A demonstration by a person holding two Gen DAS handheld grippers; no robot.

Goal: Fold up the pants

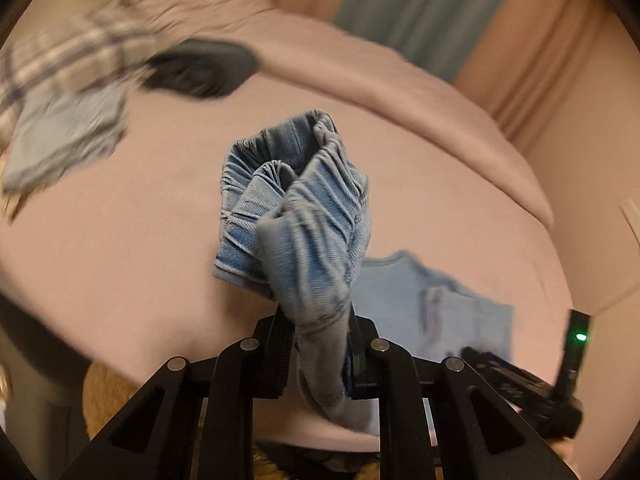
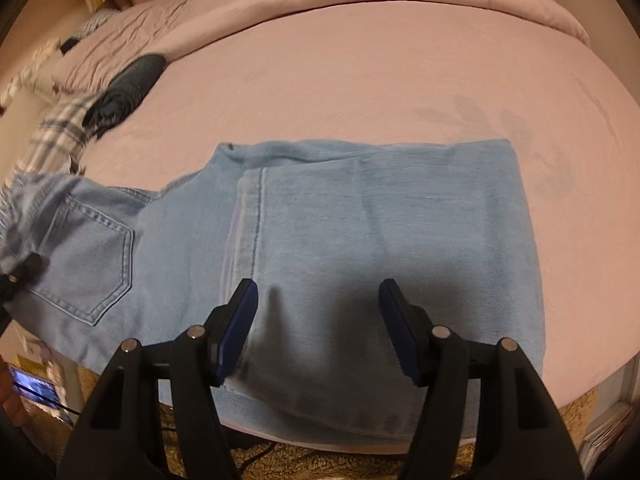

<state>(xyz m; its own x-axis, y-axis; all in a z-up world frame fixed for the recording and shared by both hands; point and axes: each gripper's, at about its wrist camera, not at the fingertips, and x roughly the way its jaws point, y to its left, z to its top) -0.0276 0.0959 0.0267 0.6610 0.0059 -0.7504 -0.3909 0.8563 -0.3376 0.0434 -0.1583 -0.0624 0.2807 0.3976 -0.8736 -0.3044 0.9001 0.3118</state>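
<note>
Denim fills the left wrist view: the left gripper (image 1: 318, 320) points down at a slant over the bed, its jaws nearly closed and clamped on a gathered, ribbed bunch of the light blue denim pants (image 1: 300, 216), which rises crumpled out of the grip above the pale pink bedsheet (image 1: 120, 260). Only here does the pinched cloth show close, with its twill weave and tight pleats; further off lie a blurred plaid cloth (image 1: 68, 60) and a dark rounded bundle (image 1: 200, 68), with the right gripper's black frame and green light at the right edge. Seen from the right wrist, the right gripper (image 2: 318, 292) tilts steeply down, its blue-padded jaws about half open and empty, hovering just above the cloth. This view alone shows the pants (image 2: 360, 240) spread flat and folded across the sheet (image 2: 360, 80), a stitched back pocket (image 2: 90, 256) at left, where the fabric lifts toward the left gripper at the edge.
</note>
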